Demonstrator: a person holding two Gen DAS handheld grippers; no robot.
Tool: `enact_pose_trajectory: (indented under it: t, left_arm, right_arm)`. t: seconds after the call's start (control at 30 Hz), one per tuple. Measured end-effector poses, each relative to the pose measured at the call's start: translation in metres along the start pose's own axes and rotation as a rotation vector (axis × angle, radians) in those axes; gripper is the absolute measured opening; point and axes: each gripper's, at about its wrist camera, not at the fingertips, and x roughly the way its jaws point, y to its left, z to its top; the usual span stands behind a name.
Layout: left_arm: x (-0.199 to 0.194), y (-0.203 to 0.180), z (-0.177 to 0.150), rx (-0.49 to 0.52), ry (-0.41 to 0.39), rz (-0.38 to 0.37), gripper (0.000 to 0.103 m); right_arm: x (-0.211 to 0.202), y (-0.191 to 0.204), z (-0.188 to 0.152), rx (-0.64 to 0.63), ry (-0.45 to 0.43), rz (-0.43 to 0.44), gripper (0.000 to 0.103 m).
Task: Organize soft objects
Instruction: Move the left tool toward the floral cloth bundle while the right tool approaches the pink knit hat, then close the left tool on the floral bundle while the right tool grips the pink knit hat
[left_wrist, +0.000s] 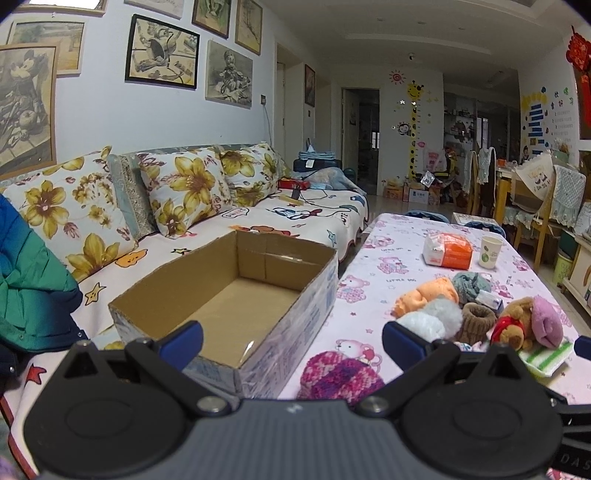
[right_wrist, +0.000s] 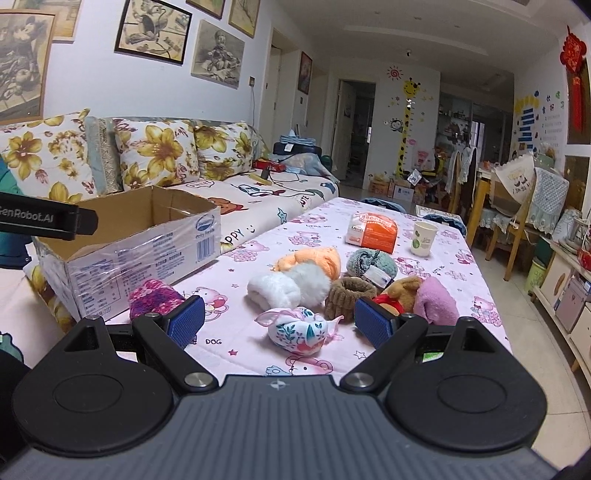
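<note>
Left gripper (left_wrist: 291, 341): fingers spread, holding nothing; open brown cardboard box (left_wrist: 236, 291) ahead, bare inside.
Box print: too blurred to read.
Right gripper (right_wrist: 277, 320): fingers spread, holding nothing; small floral cloth pouch (right_wrist: 300, 330) lies between them on the table.
Handling: likely light, squashy; pinch mid-body.
Tablecloth (right_wrist: 443, 280): "DOG".

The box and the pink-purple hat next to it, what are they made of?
The box looks like brown corrugated cardboard, dull inside, with a shiny clear film wrinkling over its printed outside. The hat looks like knitted yarn, probably wool or acrylic: bumpy pink and purple stitches, no shine.
</note>
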Motion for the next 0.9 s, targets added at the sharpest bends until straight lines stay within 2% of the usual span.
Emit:
enact_pose_trajectory:
  t: [0.23,0.53,0.9]
  left_arm:
    - [0.004,-0.007,-0.004,0.018,-0.002,-0.023,0.102]
    - [0.017,-0.034,-0.013,0.078,0.024,-0.078,0.102]
    - [0.047,-0.092,-0.031,0.171,0.090,-0.226,0.102]
  right_arm:
    - [0.006,-0.006,-0.008,-0.001,0.026,0.007,0.103]
    - [0.014,-0.045,-0.014,0.106,0.076,-0.048,0.103]
    - [0.033,-0.103,-0.026,0.273,0.124,-0.154,0.103]
